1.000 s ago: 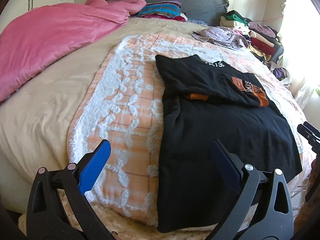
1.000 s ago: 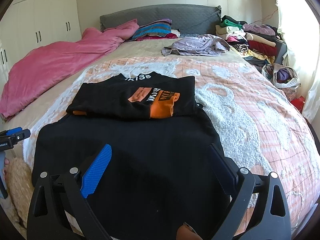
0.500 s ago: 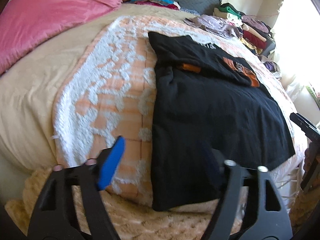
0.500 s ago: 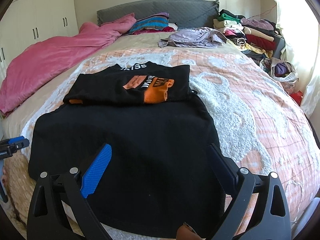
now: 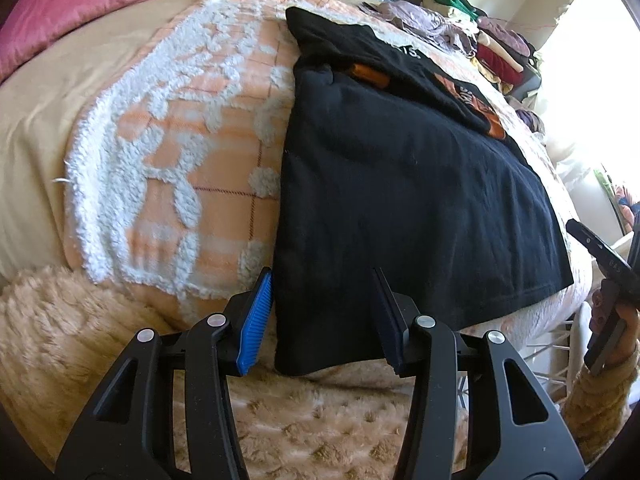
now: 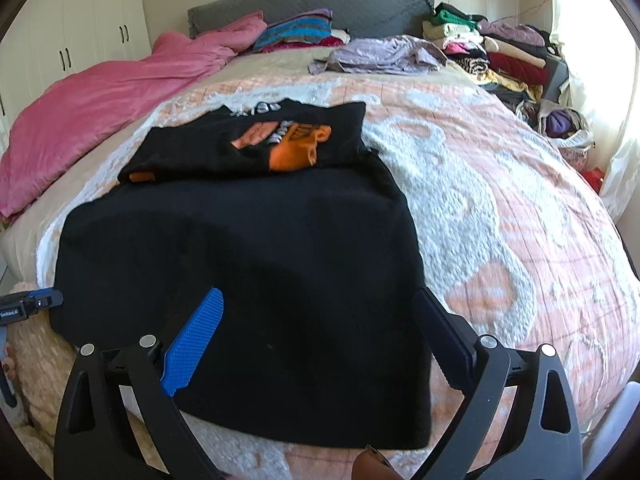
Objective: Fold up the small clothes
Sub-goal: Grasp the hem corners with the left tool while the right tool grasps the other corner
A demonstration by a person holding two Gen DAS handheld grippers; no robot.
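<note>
A black T-shirt [image 5: 400,184] with an orange print lies flat on the bed, its top part folded down over the body; it also shows in the right wrist view [image 6: 248,264]. My left gripper [image 5: 324,280] is open, its jaws on either side of the shirt's near left hem corner. My right gripper [image 6: 320,300] is open over the shirt's near hem towards its right corner. Neither grips the cloth. The right gripper's tip [image 5: 600,248] shows at the left view's right edge.
The shirt lies on an orange-and-white tufted blanket [image 6: 500,200]. A fluffy beige throw [image 5: 80,340] hangs at the bed's foot. A pink duvet [image 6: 100,100] lies at the left. A lilac garment [image 6: 380,54] and a pile of clothes [image 6: 500,48] are at the far right.
My left gripper has come down and forward to the shirt's near left corner, and its jaws have narrowed. My right gripper has dropped closer to the near hem.
</note>
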